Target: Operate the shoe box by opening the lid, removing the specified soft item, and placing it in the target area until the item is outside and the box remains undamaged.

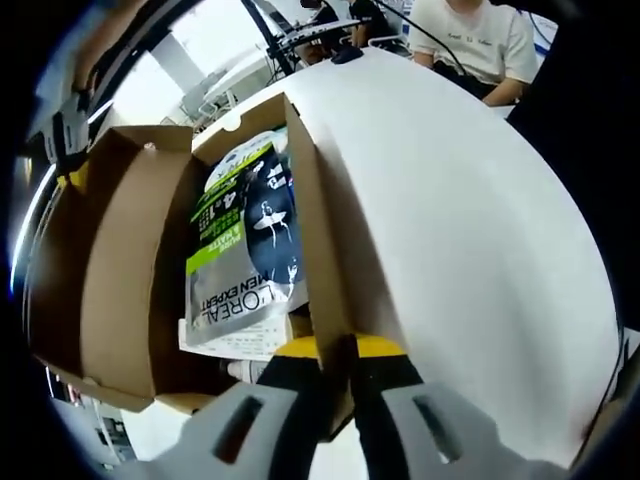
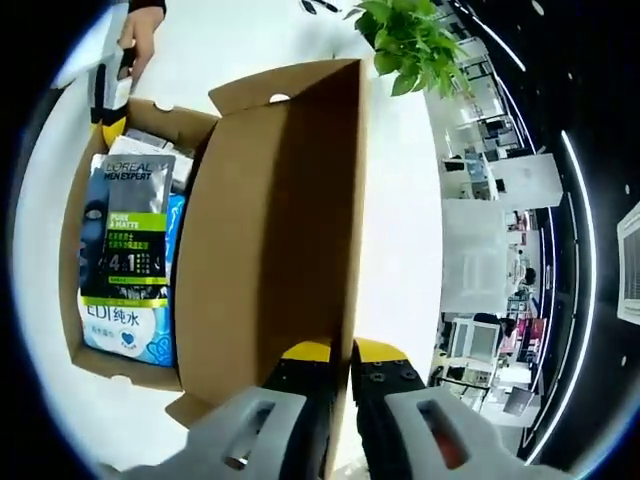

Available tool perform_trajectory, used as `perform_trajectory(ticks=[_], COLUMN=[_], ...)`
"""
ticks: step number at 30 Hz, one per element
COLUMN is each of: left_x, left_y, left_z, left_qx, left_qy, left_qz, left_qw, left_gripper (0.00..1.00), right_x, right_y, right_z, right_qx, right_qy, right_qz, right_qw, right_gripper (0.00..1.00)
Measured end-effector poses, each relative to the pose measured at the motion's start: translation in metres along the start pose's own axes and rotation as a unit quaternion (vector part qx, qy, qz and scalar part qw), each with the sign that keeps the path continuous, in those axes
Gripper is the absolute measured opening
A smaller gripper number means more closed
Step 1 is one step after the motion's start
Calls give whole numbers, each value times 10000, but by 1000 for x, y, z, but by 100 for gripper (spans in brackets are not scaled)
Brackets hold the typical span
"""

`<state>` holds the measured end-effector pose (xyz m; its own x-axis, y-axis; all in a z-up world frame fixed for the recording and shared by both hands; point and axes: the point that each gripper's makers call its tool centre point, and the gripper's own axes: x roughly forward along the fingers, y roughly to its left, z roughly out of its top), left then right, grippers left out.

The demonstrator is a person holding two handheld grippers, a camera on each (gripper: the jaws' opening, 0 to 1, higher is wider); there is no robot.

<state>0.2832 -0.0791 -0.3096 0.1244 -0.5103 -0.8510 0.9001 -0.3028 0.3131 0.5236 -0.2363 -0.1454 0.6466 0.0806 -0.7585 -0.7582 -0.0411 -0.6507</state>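
Note:
A brown cardboard shoe box stands open on the white table [image 1: 470, 250]. My left gripper [image 1: 338, 352] is shut on the top edge of the box's side wall [image 1: 308, 210]. Inside lies a grey and green L'Oreal Men Expert pouch [image 1: 240, 250] on top of other packs. The lid [image 1: 120, 260] stands up at the left. In the right gripper view my right gripper [image 2: 343, 352] is shut on the raised lid's [image 2: 270, 230] edge. The pouch [image 2: 128, 230] lies over a blue and white pack [image 2: 125, 335]. The left gripper [image 2: 112, 125], held by a hand, sits at the box's far wall.
A person in a white shirt [image 1: 470, 40] sits beyond the table's far edge, near black stands and cables [image 1: 300, 30]. A green potted plant [image 2: 410, 40] stands past the box. Bare white tabletop [image 2: 400, 200] lies beside the lid.

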Motion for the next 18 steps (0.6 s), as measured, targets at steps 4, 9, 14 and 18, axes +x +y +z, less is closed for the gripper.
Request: perform_trajectory(ticks=[4, 9, 14, 18], left_x=[0, 0, -1, -1], left_y=[-1, -2, -3, -4], left_z=[0, 0, 1, 1], left_qx=[-7, 0, -10, 9], left_qy=[-24, -42, -52, -53], left_qz=[-12, -17, -22, -27], left_qw=[10000, 10000, 10000, 10000], left_gripper=[8, 8, 8, 8], right_x=[3, 8, 15, 25], right_y=[2, 2, 2, 2], right_z=[0, -2, -3, -5], right_qx=[-48, -2, 85, 316], right_qy=[89, 107, 99, 92], right_qz=[111, 199, 281, 385], right_qw=[9999, 9997, 9995, 9987], right_gripper=[4, 4, 4, 4])
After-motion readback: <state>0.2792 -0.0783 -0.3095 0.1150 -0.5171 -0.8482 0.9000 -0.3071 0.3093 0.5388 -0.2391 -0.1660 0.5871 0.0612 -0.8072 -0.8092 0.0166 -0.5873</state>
